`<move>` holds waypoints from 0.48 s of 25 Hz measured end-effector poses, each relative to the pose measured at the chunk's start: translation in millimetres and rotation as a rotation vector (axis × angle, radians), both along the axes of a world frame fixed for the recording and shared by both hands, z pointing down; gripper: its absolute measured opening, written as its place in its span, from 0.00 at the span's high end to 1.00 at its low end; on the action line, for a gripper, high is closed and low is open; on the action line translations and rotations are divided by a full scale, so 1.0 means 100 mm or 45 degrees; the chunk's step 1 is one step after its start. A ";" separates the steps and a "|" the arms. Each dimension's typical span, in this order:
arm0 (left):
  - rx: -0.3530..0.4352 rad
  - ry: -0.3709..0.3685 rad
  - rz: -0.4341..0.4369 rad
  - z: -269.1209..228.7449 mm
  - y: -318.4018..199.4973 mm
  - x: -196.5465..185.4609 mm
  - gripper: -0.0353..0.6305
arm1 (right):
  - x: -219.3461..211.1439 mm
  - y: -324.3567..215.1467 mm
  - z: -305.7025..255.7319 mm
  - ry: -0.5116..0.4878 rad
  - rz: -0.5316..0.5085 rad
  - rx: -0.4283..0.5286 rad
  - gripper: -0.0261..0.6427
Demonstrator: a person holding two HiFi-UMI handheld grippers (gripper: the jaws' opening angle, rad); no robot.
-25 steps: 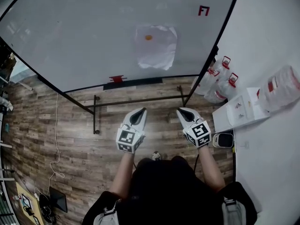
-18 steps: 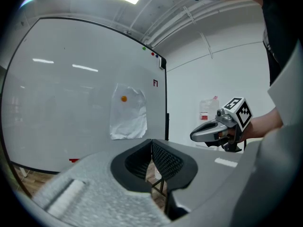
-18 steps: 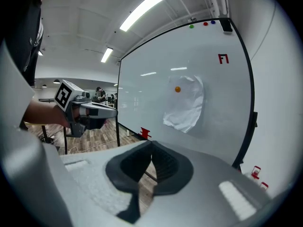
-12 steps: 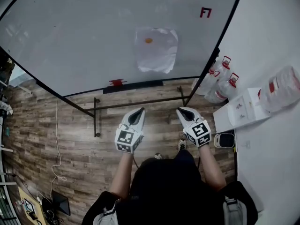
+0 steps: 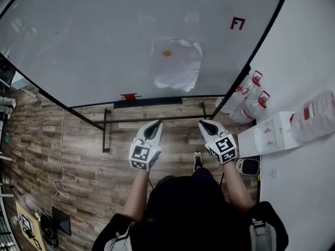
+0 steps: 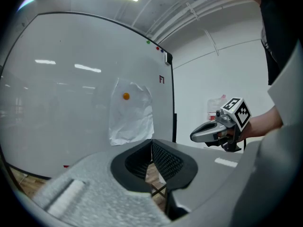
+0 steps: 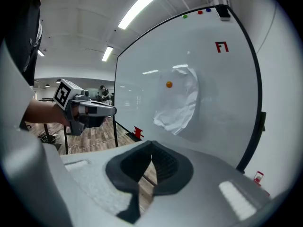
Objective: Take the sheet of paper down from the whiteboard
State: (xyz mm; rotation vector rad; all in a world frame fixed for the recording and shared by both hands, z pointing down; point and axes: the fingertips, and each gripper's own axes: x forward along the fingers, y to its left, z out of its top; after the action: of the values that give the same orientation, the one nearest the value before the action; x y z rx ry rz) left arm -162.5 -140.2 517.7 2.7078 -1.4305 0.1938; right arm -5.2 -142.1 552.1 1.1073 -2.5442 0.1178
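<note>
Seen from the head view, a person in a dark top at 6 o'clock holds two tools out over a wood-plank floor. The left gripper and the right gripper sit side by side without touching. Each has its jaws pressed together on nothing, and both point toward 12 o'clock. Beyond them is the black metal stand of a whiteboard, with a small red object at the board's lower edge, at about 11 o'clock of the left gripper. The crumpled white sheet of paper hangs on the board at 12 o'clock, well apart from both grippers, pinned near its top by an orange magnet. A red mark shows at 1 o'clock of the sheet. Clear water jugs with red caps stand by the white wall, at 2 o'clock of the right gripper.
</note>
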 end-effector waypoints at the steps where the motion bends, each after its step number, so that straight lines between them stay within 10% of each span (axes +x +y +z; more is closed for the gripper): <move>1: -0.002 0.007 -0.018 0.00 -0.06 -0.01 0.93 | 0.00 -0.07 0.00 0.005 -0.015 -0.001 0.96; 12: -0.041 0.038 -0.114 0.12 -0.68 0.11 0.93 | 0.15 -0.76 0.05 0.026 -0.099 -0.020 0.96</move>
State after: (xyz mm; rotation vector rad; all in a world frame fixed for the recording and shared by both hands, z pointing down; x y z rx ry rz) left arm -151.7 -207.9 529.6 2.6033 -1.5234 0.1689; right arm 10.1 -218.6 556.8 0.9978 -2.5596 0.1054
